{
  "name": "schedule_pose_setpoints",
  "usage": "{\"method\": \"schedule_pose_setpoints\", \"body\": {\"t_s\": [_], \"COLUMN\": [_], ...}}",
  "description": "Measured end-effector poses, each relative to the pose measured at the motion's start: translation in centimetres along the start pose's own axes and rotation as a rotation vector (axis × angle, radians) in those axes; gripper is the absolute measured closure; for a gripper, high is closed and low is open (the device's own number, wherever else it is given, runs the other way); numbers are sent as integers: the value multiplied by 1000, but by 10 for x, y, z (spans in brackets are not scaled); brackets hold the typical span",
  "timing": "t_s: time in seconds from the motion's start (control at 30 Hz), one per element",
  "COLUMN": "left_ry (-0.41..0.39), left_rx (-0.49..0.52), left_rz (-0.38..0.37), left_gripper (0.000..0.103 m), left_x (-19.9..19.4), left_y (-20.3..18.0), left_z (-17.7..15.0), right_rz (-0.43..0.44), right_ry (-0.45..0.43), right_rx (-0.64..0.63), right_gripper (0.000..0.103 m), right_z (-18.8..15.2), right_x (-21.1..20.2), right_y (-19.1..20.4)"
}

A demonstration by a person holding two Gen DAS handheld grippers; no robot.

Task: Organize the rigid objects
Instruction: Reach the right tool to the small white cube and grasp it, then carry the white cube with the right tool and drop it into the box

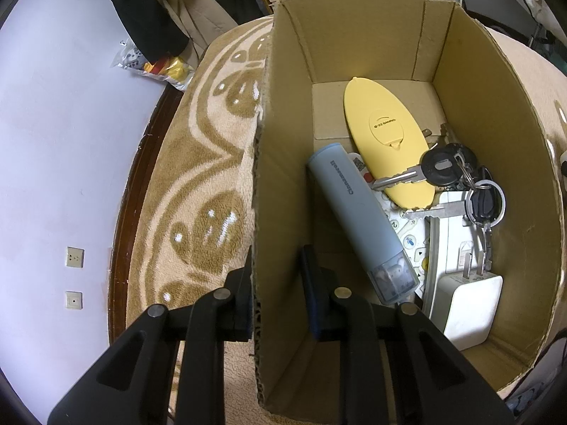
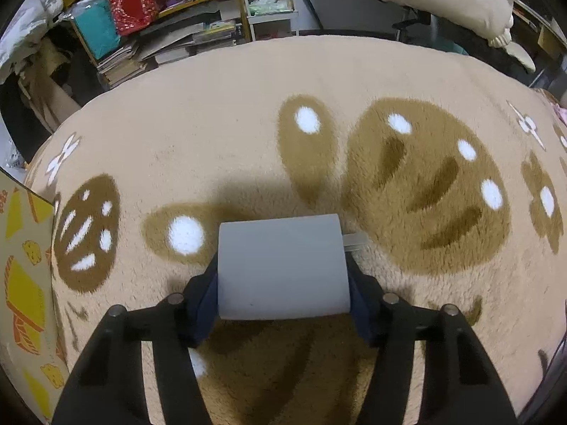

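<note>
In the left wrist view a cardboard box [image 1: 372, 46] stands on a patterned blanket. Inside lie a yellow oval case [image 1: 382, 131], a pale blue tube [image 1: 358, 212], a bunch of keys [image 1: 450, 173], a white charger plug [image 1: 467, 308] and a white remote partly hidden beneath them. My left gripper [image 1: 276, 297] straddles the box's left wall, one finger outside and one inside, shut on it. In the right wrist view my right gripper [image 2: 283, 283] is shut on a grey rectangular block [image 2: 280, 265], held above the blanket [image 2: 248, 124].
The box's printed outer side [image 2: 24, 283] shows at the left edge of the right wrist view. Shelves with books and bins [image 2: 149, 17] stand beyond the blanket. A wall [image 1: 53, 141] and a snack bag [image 1: 152, 67] lie left of the blanket.
</note>
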State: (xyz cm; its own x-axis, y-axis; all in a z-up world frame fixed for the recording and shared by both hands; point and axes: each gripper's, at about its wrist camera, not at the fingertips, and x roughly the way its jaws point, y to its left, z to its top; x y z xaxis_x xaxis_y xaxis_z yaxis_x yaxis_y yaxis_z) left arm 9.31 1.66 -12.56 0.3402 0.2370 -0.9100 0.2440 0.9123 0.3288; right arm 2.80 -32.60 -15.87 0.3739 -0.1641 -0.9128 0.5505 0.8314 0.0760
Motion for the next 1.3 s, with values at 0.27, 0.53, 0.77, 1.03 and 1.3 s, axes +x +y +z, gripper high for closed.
{"method": "schedule_pose_setpoints", "body": {"t_s": [0.27,0.53,0.77,1.03,1.3], "left_ry": [2,5,4,3,6], "left_rx": [-3,-13,-7,-7,-22], "left_rz": [-5,-15,-6,-20,-40], "left_gripper": [81,82,82,85,86], "left_x": [1,2,2,0,-1], "left_y": [4,6,4,2,5], "left_z": [0,0,0,-1,-1], "right_rz": [57,196,323,434,480], "right_ry": [-60,-224,-339,-392,-350], "right_rx": [-27,-138,-252,-358,-484], "right_gripper": [38,38,38,38,38], "right_z": [0,13,12,-9,-39], "right_x": [-19,-79,-130,-162,-155], "right_y": [23,70,118,161,202]}}
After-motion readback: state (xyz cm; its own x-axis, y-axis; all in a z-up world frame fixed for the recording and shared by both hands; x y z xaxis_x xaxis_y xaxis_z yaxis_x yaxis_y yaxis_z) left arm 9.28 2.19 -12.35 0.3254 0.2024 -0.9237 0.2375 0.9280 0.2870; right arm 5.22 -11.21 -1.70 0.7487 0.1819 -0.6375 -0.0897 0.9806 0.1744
